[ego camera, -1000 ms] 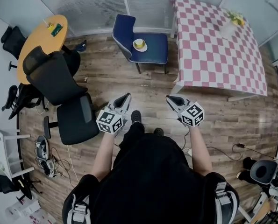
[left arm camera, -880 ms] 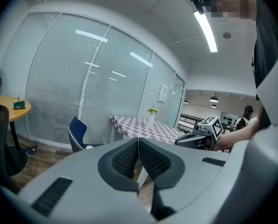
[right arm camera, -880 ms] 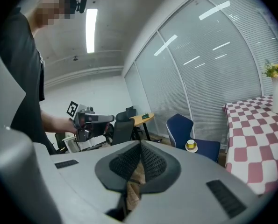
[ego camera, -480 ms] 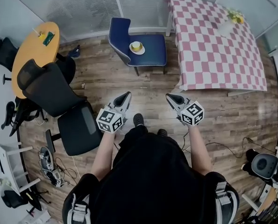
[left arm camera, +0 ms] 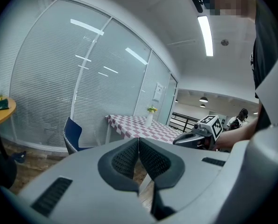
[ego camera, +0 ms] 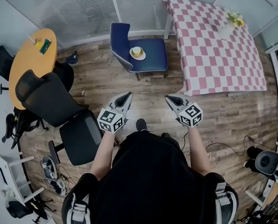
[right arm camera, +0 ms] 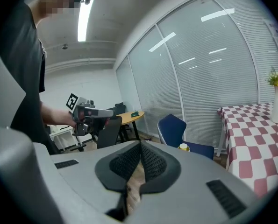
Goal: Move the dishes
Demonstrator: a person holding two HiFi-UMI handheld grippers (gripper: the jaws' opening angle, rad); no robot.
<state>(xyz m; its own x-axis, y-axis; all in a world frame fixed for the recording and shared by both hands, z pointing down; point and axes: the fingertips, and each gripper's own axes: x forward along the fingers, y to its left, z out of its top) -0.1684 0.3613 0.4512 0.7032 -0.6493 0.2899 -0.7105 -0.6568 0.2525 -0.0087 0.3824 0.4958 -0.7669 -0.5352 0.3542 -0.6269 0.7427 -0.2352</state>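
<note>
Wood floor (ego camera: 148, 85) lay between you and the blue chair (ego camera: 155, 57), where the cup (ego camera: 137, 51) sat on its saucer (ego camera: 141, 57). Your left gripper (ego camera: 126, 97) and right gripper (ego camera: 169, 98) were closed and empty. You probably needed to step close, open one and take the saucer's rim level.

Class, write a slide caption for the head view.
Left tool and right tool, both shut and empty, point toward a yellow cup on the blue chair.

Right tongs (right arm camera: 139, 146) pressed together, empty; beyond, yellow cup (right arm camera: 184, 147) on blue chair (right arm camera: 171, 128) (checked table (right arm camera: 251, 125) beside it)
</note>
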